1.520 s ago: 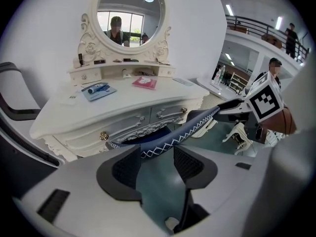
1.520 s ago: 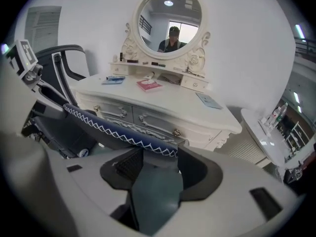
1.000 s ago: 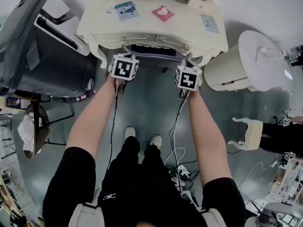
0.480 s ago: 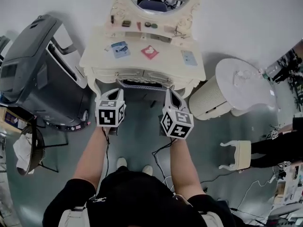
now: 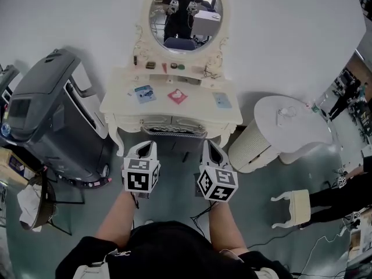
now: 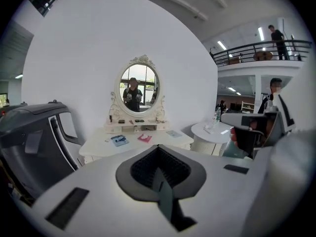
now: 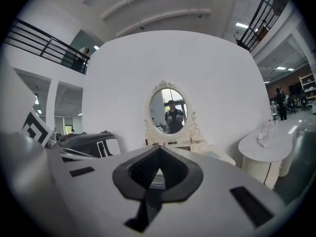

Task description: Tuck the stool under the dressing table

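The cream dressing table (image 5: 197,110) with its oval mirror (image 5: 185,15) stands against the white wall. The stool (image 5: 173,134) sits under it, and only its dark seat with a patterned trim shows below the front edge. My left gripper (image 5: 147,146) hangs shut and holds nothing, just in front of the table's left leg. My right gripper (image 5: 210,145) is shut and holds nothing too, near the right leg. Neither touches the stool. In the left gripper view the shut left gripper (image 6: 159,154) points at the table top (image 6: 133,142). The right gripper (image 7: 158,156) points toward the mirror (image 7: 171,113).
A large grey machine (image 5: 46,121) stands close on the table's left. A round white side table (image 5: 288,124) on a ribbed base stands on its right. A second white stool (image 5: 296,207) and a seated person's legs (image 5: 343,193) are at the far right. Cables lie on the floor behind me.
Both grippers have risen and drawn back from the stool's front edge under the table. The head view has tilted up, so the mirror now shows.
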A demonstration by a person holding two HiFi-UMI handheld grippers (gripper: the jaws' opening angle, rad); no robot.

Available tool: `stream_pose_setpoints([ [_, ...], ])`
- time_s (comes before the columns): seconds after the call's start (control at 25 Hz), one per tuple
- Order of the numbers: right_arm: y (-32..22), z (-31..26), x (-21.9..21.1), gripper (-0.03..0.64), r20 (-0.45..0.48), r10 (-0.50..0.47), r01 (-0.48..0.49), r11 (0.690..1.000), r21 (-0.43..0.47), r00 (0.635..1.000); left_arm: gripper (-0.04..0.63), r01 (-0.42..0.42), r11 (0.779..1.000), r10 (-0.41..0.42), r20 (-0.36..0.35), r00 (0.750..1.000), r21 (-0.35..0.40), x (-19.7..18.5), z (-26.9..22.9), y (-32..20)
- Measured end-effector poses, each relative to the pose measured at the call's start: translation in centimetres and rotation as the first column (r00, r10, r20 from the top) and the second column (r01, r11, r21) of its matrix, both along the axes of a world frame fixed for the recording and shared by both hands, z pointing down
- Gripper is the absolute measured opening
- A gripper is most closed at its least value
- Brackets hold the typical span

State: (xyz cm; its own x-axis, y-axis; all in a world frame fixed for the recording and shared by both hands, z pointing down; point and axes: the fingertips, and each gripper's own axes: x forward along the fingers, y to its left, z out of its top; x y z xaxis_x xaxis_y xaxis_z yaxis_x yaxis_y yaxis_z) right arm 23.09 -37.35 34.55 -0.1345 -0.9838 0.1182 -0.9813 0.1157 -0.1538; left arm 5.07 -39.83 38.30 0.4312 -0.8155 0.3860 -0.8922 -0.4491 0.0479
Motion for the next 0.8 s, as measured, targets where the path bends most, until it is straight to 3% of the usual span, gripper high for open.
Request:
stream_pose_setpoints([
  [0.8,1.9,-0.4,1.1,0.009,0.004,-0.022,0.022,1.000,0.001,1.000,0.005,-0.047,0.999,0.047,-0.010,0.999,-0.013,3.1,-0.4,1.8],
])
